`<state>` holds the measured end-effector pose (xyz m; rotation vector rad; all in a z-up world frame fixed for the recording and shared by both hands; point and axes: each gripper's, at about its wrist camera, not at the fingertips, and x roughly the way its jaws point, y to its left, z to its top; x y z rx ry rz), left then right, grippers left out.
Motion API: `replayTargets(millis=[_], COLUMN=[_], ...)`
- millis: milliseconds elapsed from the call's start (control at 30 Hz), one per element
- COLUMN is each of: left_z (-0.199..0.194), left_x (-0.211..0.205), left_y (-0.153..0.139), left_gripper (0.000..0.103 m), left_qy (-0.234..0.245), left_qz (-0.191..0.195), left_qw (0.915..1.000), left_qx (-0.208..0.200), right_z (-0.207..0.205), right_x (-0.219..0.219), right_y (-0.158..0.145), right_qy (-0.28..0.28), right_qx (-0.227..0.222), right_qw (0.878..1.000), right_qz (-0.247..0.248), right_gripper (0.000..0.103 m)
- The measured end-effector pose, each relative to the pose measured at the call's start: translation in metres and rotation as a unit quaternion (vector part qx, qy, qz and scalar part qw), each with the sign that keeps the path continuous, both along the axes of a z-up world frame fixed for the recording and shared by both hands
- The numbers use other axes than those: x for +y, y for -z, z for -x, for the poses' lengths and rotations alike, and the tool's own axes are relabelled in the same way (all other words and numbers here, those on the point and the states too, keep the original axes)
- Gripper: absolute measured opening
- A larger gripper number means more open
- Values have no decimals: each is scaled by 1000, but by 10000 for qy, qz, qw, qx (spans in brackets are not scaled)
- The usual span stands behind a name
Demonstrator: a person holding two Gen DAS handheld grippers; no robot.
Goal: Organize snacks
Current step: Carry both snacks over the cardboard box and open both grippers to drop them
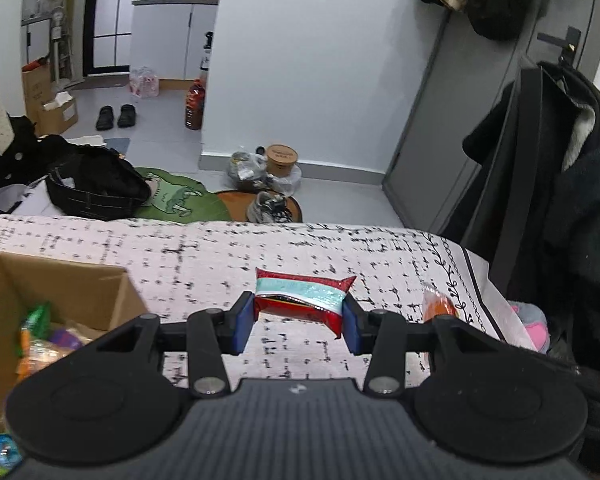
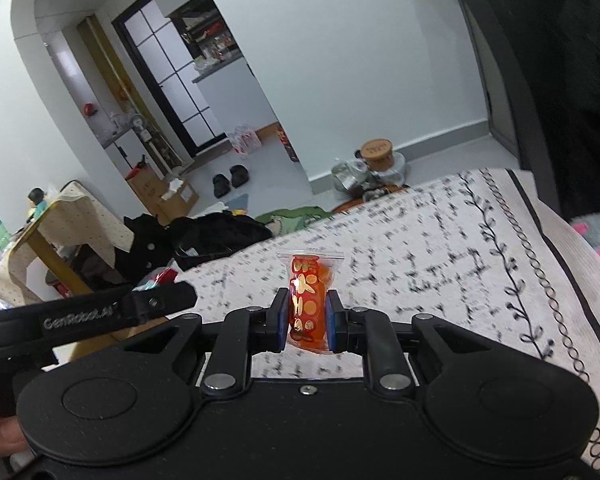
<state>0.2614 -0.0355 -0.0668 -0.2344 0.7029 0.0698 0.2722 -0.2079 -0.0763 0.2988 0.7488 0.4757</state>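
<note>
Item 1: red foil snack packet with a pale green and white band [image 1: 302, 300], pinched across its width by the left tool [image 1: 299, 322], held above the white bedcover with black dashes [image 1: 204, 252], right of the open brown cardboard box [image 1: 60, 280].

Item 2: clear zip bag of orange sweets with gold print [image 2: 309, 300], squeezed tight in the closed right tool [image 2: 307, 324], further right of the box, over the bedcover.

Box contents: green, orange and purple packets [image 1: 40, 336].

Handling note: probably carry both over the box's rim, lower inside, then release; loosening early risks a drop onto the bed.
</note>
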Motion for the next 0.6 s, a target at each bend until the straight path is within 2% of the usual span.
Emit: replayTargets(millis=[267,600], left_z=[25,56], left_x=[37,88], left_y=[-26,-45], left_gripper=[44,44], left_qy=[-466,-972], left_qz=[20,-83], left_qw=[9988,9951], left_qx=[-119,-173], right_z=[0,13], right_x=[23,69], right_y=[-18,-30], right_qy=[-325,-1036], right_qx=[-261,-514], right_qw=[9991,9933], right_qz=[-51,-44], right_gripper=[18,18])
